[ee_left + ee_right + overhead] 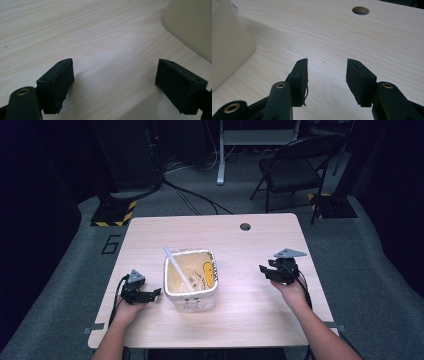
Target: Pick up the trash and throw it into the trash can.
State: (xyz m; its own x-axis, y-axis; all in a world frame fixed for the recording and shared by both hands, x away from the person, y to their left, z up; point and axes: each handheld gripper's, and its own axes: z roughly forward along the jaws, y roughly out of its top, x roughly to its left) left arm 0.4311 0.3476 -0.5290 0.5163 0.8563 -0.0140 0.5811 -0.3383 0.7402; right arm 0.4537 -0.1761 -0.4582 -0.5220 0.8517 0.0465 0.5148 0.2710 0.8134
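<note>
High view: the container [191, 280], a pale square tub with a white straw [178, 268] leaning in it, stands at the middle of the table [250, 315] and serves as the landmark. Your left gripper [150, 294] rests just beside its left wall, jaws pointing at that wall; your right gripper [266, 270] sits well apart on the container's right, jaws pointing back toward it. The left hand is therefore the nearer one, and the straw's long axis runs from the container's floor up and away toward its far-left corner, tilted rather than upright. Left gripper view: your jaws stand wide apart with bare table between them, holding nothing; the container [192, 25] shows as a cream wall at the upper right, near the right-hand jaw but not touching it, so it lies ahead and to one side rather than between the jaws. Right gripper view: your jaws are parted with nothing between them; the container [227, 42] rises at the far left, apart from the jaws, and the cable hole [360, 10] in the table lies beyond, farther from the container.
</note>
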